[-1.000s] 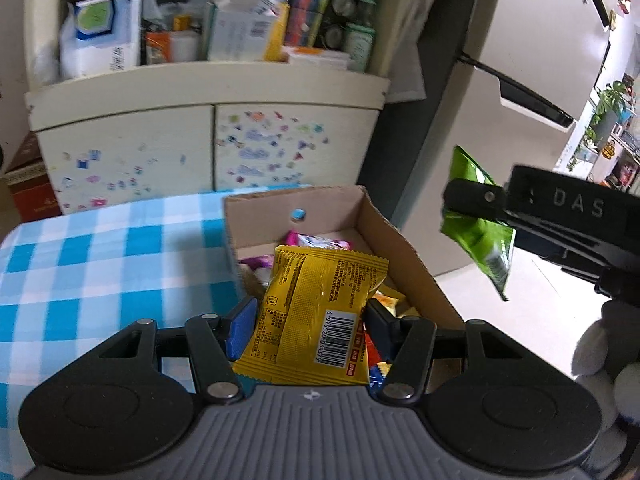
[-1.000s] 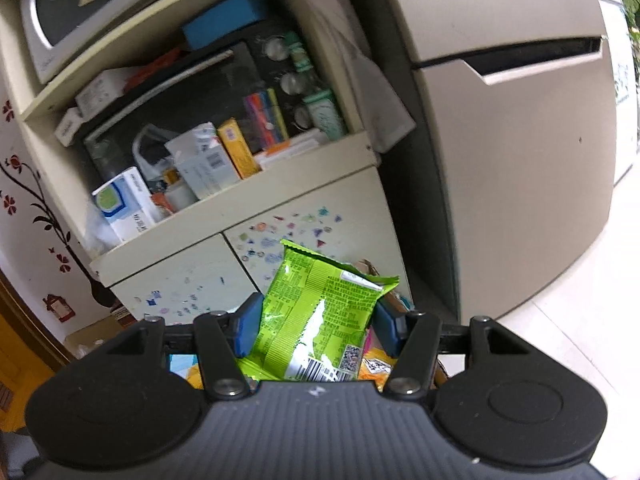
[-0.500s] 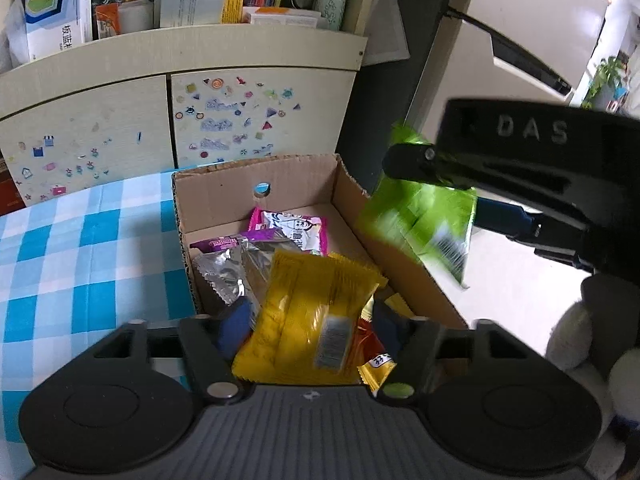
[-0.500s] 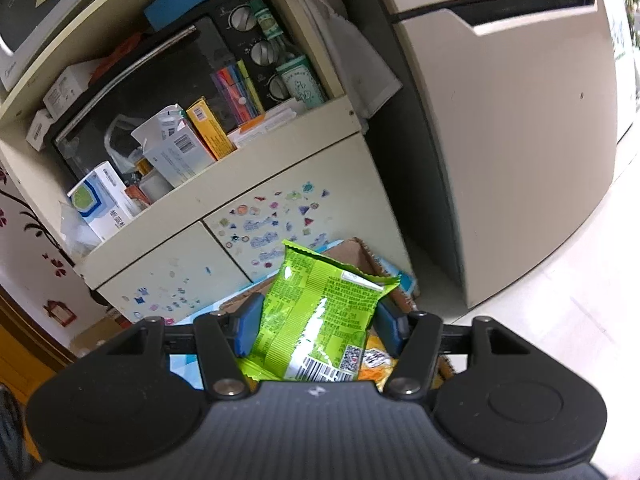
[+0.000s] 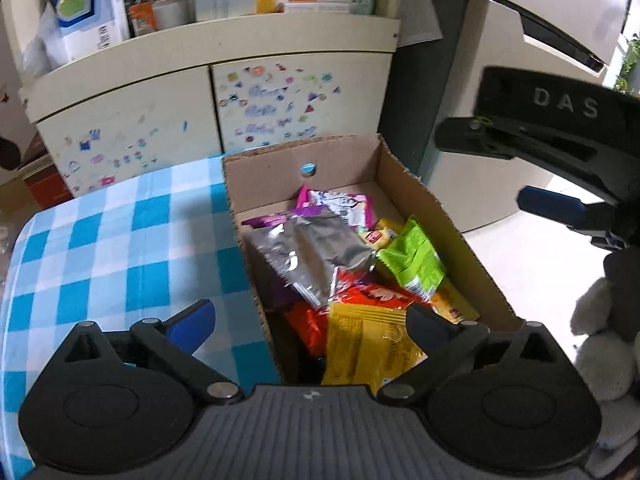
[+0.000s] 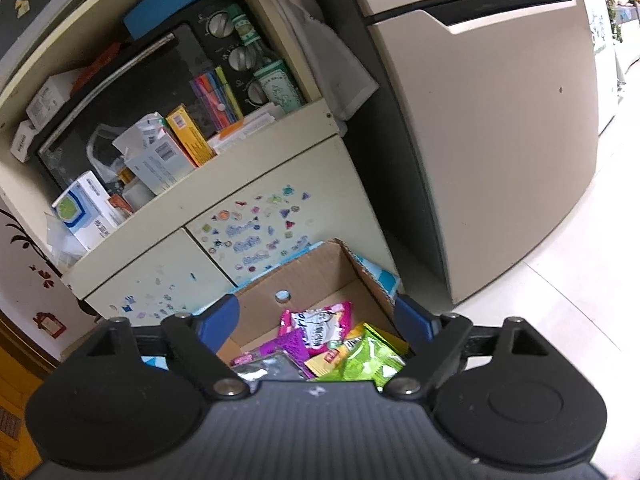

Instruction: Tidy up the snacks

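A cardboard box [image 5: 420, 188] stands on the blue-checked tablecloth [image 5: 100, 240], with several snack packets inside. A yellow packet [image 5: 368, 348] lies at the near end of the box, loose below my left gripper [image 5: 312, 316], whose jaws are opening wide and touch nothing. A green packet [image 5: 412, 260] rests against the right wall beside a silver packet [image 5: 312, 256]. In the right wrist view my right gripper [image 6: 316, 322] hangs over the box [image 6: 320, 276], its jaws opening, and the green packet [image 6: 368, 364] lies free below them. The right gripper also shows in the left wrist view [image 5: 544, 168].
Behind the table stands a cream cabinet [image 5: 200, 108] with stickers on its doors and boxes on its shelf. A refrigerator [image 6: 492, 120] stands at the right. A plush toy [image 5: 604, 328] sits beside the box on the right.
Both grippers went from shut on a packet to open. The yellow packet dropped from the left one and the green packet from the right one; both now lie in the box.
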